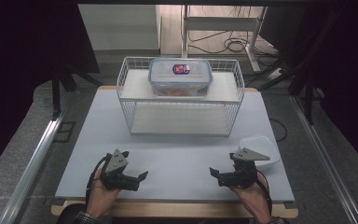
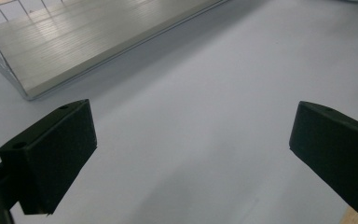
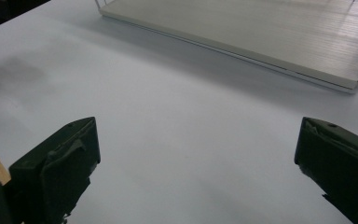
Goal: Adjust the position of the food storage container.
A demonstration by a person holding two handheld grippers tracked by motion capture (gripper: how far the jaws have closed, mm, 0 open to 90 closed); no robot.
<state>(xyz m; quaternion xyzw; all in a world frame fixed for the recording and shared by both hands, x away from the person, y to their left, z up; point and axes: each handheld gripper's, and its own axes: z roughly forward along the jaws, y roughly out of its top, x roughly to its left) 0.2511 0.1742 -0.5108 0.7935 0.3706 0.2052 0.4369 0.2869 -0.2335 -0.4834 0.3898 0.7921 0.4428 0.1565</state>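
A clear food container [image 1: 180,77] with a blue-rimmed lid and a red label sits on the top shelf of a white wire rack [image 1: 181,95] at the back of the table. My left gripper [image 1: 140,177] rests low near the front left, jaws wide apart with nothing between them [image 2: 191,154]. My right gripper [image 1: 215,173] is near the front right, open as well, over bare table [image 3: 196,163]. Both point toward the middle of the table. A white bowl [image 1: 260,151] sits just behind the right gripper.
The rack's lower shelf [image 2: 74,37] [image 3: 261,37] is bare and lies ahead of both grippers. The pale table top [image 1: 177,158] spreads between rack and front edge. Dark chairs, a metal rail and cables stand beyond the table.
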